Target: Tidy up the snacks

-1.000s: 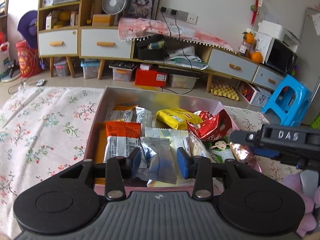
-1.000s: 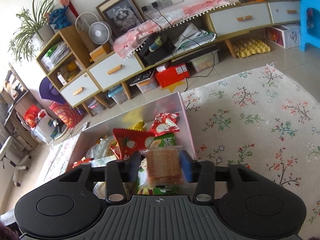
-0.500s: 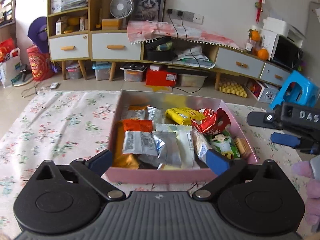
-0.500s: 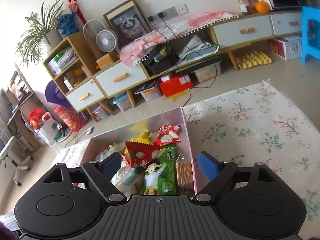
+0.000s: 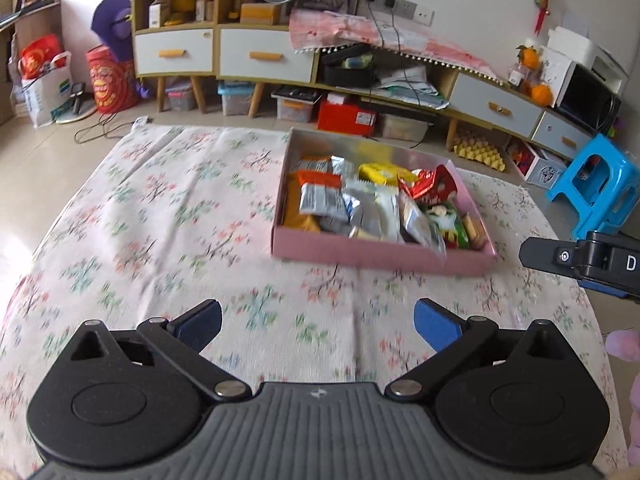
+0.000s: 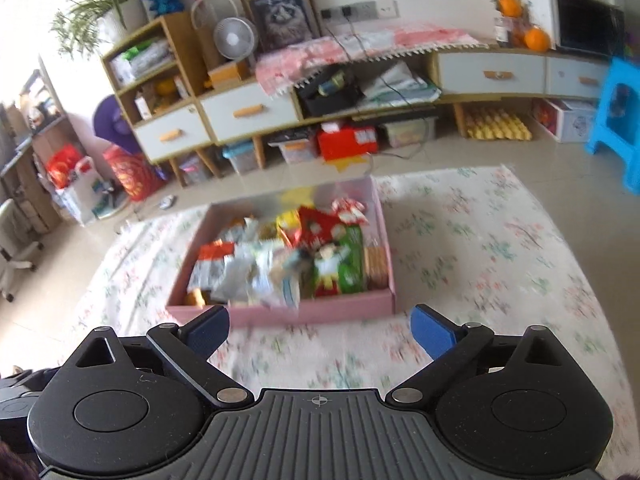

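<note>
Left wrist view: left gripper [image 5: 318, 322], black with blue pads, spread wide and holding nothing, above a pale floral-print cloth [image 5: 160, 220]. Jaws lately opening, nothing between them. Ahead and slightly right, a shallow pink cardboard box [image 5: 380, 254] resting on the cloth, packed with wrapped snacks: an orange-and-silver packet [image 5: 322, 196] at left, a yellow packet [image 5: 380, 172] toward the far wall, a red foil bag [image 5: 434, 188] at right, a green packet [image 5: 450, 220] near the right front corner. At the right edge, part of the right gripper [image 5: 588, 268], well clear of the box.

Right wrist view: right gripper [image 6: 320, 330] likewise released, blue pads far apart, empty, jaws just opening further. Same pink box [image 6: 312, 314] just beyond the fingertips, snacks blurred inside; a tan cracker stack in clear wrap [image 6: 377, 266] lying against the right wall, beside the green packet [image 6: 352, 264]. Behind, a long low white-drawered wooden cabinet [image 6: 248, 112] and a blue plastic stool [image 6: 616, 120].
</note>
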A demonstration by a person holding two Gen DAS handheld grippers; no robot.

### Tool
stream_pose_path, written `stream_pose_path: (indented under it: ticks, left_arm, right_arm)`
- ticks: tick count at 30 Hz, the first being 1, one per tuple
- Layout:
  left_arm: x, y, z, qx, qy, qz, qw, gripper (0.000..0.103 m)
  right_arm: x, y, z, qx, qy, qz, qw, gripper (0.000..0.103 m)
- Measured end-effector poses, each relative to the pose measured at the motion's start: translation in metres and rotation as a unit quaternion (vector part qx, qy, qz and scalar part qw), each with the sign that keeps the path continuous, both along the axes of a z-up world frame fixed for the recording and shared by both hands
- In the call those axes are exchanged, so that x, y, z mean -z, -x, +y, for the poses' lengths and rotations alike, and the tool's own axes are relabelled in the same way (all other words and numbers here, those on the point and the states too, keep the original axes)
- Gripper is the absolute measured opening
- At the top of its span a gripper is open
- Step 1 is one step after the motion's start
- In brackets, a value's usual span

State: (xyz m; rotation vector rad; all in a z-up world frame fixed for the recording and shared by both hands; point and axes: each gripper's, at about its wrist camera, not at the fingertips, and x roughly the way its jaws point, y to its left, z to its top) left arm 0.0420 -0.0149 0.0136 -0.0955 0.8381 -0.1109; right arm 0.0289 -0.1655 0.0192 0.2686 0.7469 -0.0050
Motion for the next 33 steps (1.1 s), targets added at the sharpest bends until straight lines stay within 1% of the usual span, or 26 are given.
stream_pose_path:
  ticks: [2, 4, 7, 13, 18, 21, 33]
  left_arm:
    - [0.001, 0.008, -0.001, 0.004, -0.004, 0.003, 1.0000, 0.103]
    - [0.003, 0.016, -0.003, 0.010, -0.019, 0.003, 0.9998, 0.103]
    - [0.009, 0.023, -0.005, 0.009, -0.034, 0.010, 0.9993, 0.103]
    - [0.022, 0.026, -0.005, 0.004, -0.054, 0.027, 0.9982, 0.103]
    - [0.028, 0.026, 0.000, -0.006, -0.048, 0.042, 0.9979, 0.103]
    - [0.028, 0.030, 0.002, -0.013, -0.055, 0.039, 0.9976, 0.103]
    - [0.024, 0.034, 0.007, -0.027, -0.061, 0.031, 0.9973, 0.103]
  right_arm:
    - [-0.001, 0.011, 0.005, -0.002, 0.004, 0.007, 1.000, 0.099]
    - [0.001, 0.020, 0.011, -0.003, 0.019, 0.010, 1.000, 0.100]
    - [0.009, 0.034, 0.015, -0.002, 0.038, 0.013, 0.999, 0.102]
    - [0.030, 0.042, 0.012, 0.003, 0.030, 0.041, 0.999, 0.102]
    - [0.037, 0.038, 0.013, 0.005, 0.040, 0.047, 0.998, 0.102]
    - [0.039, 0.036, 0.013, 0.001, 0.036, 0.048, 0.998, 0.102]
    - [0.038, 0.037, 0.029, -0.016, 0.069, 0.043, 0.997, 0.102]
